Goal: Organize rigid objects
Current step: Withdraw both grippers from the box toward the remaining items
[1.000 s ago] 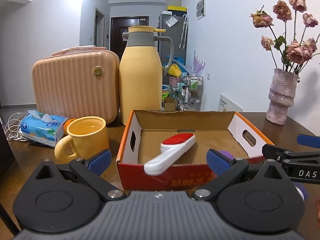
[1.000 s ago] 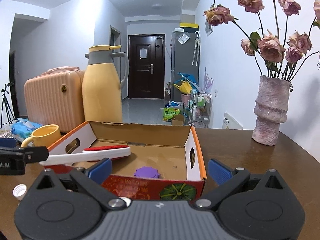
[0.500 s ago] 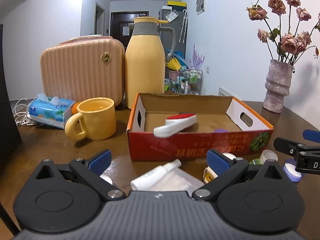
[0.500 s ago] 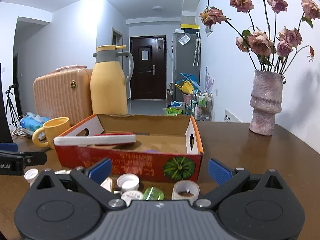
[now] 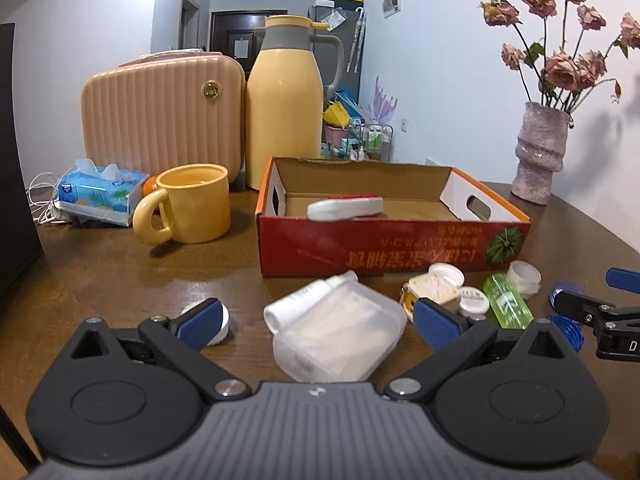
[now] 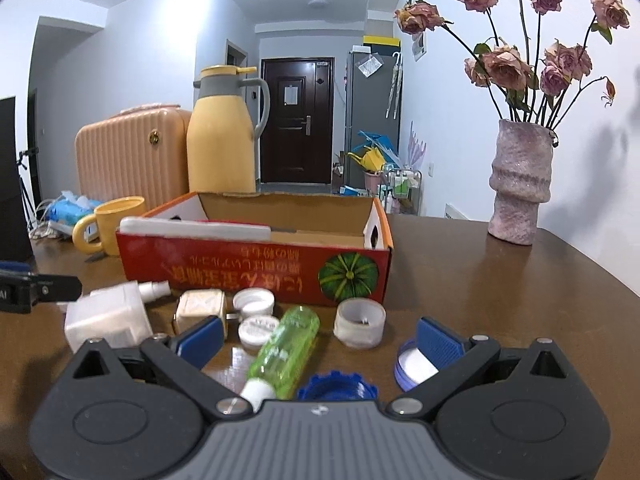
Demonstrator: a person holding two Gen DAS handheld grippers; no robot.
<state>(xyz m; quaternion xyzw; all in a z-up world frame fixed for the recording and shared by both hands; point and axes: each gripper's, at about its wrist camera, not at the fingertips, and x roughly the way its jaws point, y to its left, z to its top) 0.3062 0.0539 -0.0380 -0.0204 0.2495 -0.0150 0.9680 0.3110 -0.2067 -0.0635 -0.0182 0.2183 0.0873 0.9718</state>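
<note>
In the left wrist view, a blue-wrapped tissue pack (image 5: 98, 192) lies at the far left of the brown wooden table (image 5: 120, 264), with a yellow ceramic mug (image 5: 192, 208) beside it. Behind them, in the upper left of the frame, stands a ribbed peach-pink hard case (image 5: 160, 116), and next to it a tall yellow thermos jug with a grey collar (image 5: 284, 112). In the middle sits the open red-and-orange cardboard box (image 5: 380, 244), holding a white plastic brush with a red top (image 5: 344, 207) that leans on its near wall. Before the box, near the lower centre, lie a white spray bottle (image 5: 308, 296) and a translucent white plastic case (image 5: 340, 336), the case directly ahead of the left gripper (image 5: 316, 320), whose blue-padded jaws stand wide apart and empty. To the right are white round caps (image 5: 446, 272) and a green transparent plastic bottle (image 5: 506, 300).

In the right wrist view, the green bottle (image 6: 286, 350) lies between the spread, empty jaws of the right gripper (image 6: 318, 340), with a blue ridged cap (image 6: 336, 386) at lower centre and a short translucent white cylinder (image 6: 360, 322) just beyond. A pink textured vase of dried roses (image 6: 520, 184) stands at the right, well apart from the clutter.
</note>
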